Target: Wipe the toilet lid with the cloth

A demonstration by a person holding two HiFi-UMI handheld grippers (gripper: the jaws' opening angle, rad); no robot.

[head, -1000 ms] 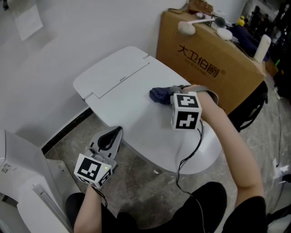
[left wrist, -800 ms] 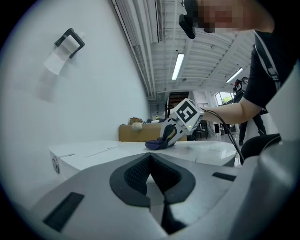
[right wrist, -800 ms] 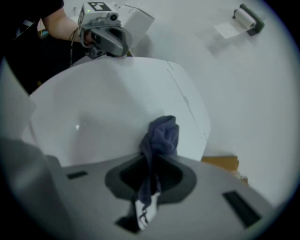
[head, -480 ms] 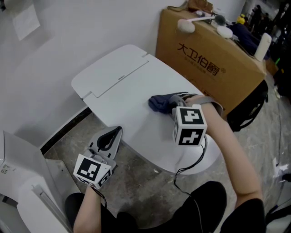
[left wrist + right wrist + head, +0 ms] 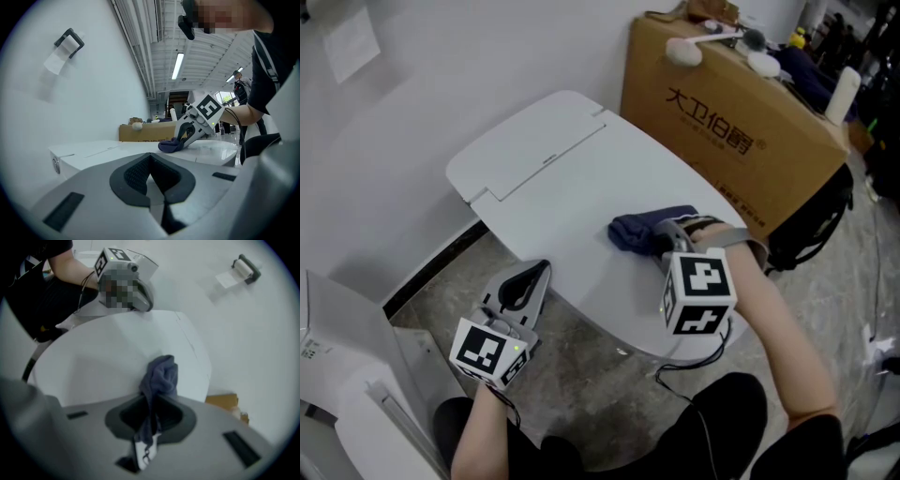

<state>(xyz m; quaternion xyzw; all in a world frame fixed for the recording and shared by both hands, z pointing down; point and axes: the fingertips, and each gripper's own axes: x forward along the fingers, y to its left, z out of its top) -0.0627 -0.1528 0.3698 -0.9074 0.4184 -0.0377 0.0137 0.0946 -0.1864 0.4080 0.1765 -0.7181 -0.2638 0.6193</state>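
Toilet lid (image 5: 572,206) closed, white, cardboard box (image 5: 722,131) behind it. Right tongs (image 5: 667,246) clenched on the dark blue cloth (image 5: 642,228), which lies bunched on the lid's right side. Left tongs (image 5: 528,284) closed and empty, off the lid's front-left edge, above the floor.

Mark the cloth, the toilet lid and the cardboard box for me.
cloth (image 5: 639,230): head view, bunched middle of the dark fabric.
toilet lid (image 5: 572,202): head view, bare white top surface.
cardboard box (image 5: 727,117): head view, printed side face.
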